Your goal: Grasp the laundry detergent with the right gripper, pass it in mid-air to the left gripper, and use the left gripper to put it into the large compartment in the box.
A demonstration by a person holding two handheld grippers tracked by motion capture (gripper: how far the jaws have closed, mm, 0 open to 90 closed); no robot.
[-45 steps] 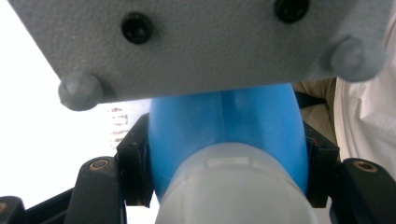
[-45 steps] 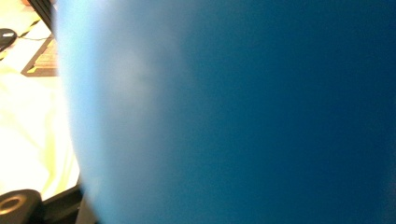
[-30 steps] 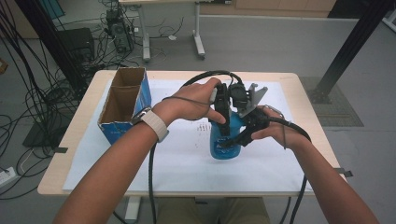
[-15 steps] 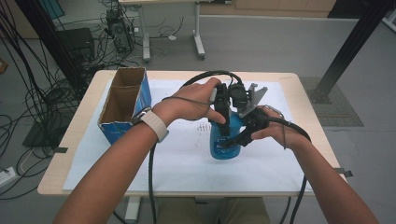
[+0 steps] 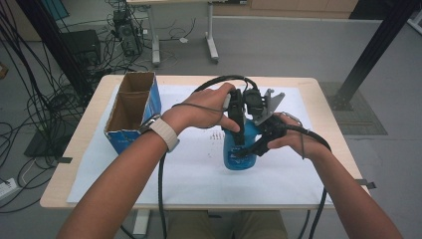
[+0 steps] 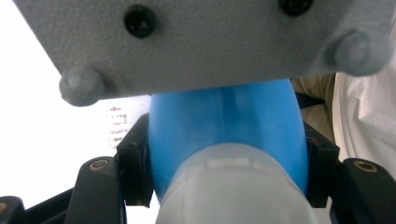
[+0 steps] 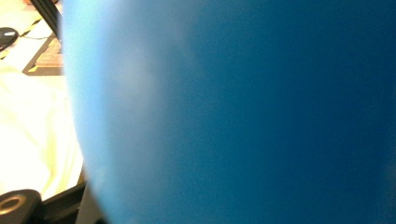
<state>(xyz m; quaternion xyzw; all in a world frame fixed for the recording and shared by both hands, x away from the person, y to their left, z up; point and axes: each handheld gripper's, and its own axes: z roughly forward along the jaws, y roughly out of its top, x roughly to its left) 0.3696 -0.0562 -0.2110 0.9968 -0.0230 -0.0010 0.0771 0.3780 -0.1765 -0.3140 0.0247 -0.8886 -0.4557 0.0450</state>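
Bottle: blue bottle [image 5: 240, 154] w/ white cap [image 6: 233, 191], standing upright on the white sheet [image 5: 189, 174] on the table [image 5: 318, 94], caught between both sets of jaws.
Left gripper [image 5: 238, 130]: comes down from above; jaws clamped on the bottle's upper part just below the cap, one black jaw each side of the blue shoulder in the left gripper view. Closed as far as the bottle lets them, nothing else held.
Right gripper [image 5: 251, 149]: comes in from the right side, lower down; jaws closed on the bottle body. Right gripper view is nearly all blurred blue wall right up against the lens, so pad contact itself can't be read there; grip judged from the high view.
Grey plate [image 5: 266, 107]: part of the right gripper, sits just above the left jaws, close over the bottle top.
Box [image 5: 132, 112]: open cardboard box w/ blue sides, well left of both jaws, looks empty.
Step in hand: prob. a two-handed hold on the bottle, one grip steadying the body, the other up by the cap. Looks like prep for opening it or a handover; can't tell which.
Next move needs: if opening, lower jaws keep body from turning while upper jaws shift onto the cap and twist. If moving to the box, one grip must let go first, then lift straight up, carry left.
Risk: smooth round plastic, may slip or tip if only one grip loosens unevenly.
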